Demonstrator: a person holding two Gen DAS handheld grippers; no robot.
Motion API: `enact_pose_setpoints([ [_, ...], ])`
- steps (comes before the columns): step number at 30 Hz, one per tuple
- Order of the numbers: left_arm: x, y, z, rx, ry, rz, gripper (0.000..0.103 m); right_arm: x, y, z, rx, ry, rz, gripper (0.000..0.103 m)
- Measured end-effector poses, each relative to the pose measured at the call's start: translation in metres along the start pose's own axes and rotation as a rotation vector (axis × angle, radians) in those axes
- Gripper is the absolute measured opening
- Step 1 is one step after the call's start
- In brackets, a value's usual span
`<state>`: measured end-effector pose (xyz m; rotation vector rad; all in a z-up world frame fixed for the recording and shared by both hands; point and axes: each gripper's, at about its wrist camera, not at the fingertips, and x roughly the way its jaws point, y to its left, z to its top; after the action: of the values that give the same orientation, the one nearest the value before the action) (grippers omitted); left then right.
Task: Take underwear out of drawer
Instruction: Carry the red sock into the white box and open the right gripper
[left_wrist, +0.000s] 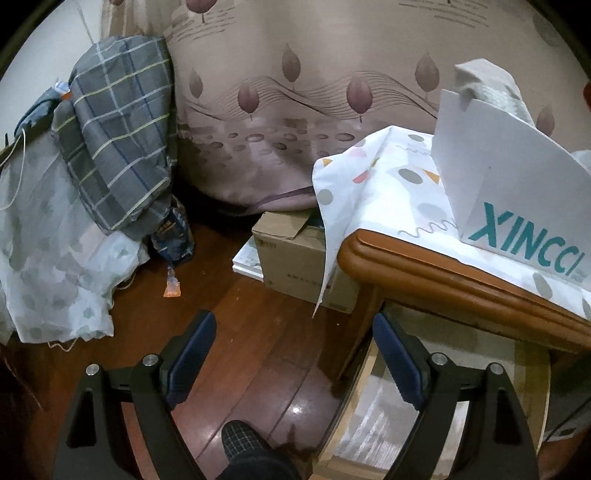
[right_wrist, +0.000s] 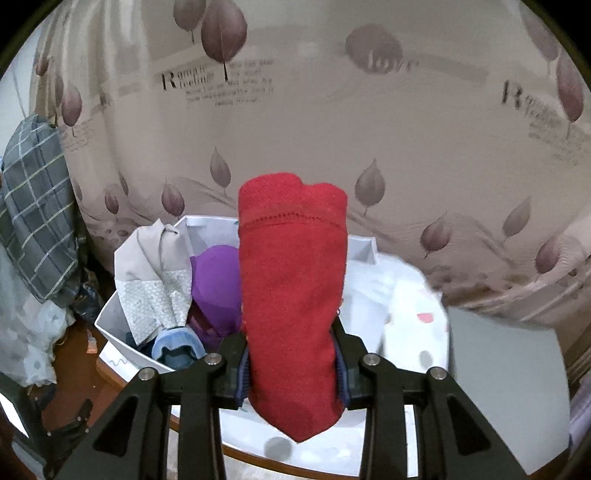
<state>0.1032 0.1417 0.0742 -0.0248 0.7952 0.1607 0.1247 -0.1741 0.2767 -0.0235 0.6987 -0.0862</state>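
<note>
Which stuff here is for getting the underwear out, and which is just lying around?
For the job:
red underwear, clamped in the right gripper
white box with more clothes
left gripper, open

Just lying about:
cardboard box
checked cloth
curtain

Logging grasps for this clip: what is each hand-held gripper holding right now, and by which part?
The right hand-held gripper clamps the rolled red underwear near its lower end, the rest standing up. The left hand-held gripper is open, holding nothing.
</note>
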Motion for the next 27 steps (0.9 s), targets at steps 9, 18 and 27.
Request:
enact_pose_setpoints([
  [9,0.002,0.006,0.000,-0.017,0.008,0.015,0.085,0.048,0.029,0.011,-0.077,0.070,-0.047,0.035],
  [18,0.002,0.008,0.000,-0.021,0.011,0.015,0.085,0.094,0.044,0.008,-0.066,0.186,-0.029,0.035],
  [27,0.001,0.011,-0.002,-0.024,0.017,0.003,0.085,0.116,0.049,0.011,-0.067,0.248,-0.047,0.037],
])
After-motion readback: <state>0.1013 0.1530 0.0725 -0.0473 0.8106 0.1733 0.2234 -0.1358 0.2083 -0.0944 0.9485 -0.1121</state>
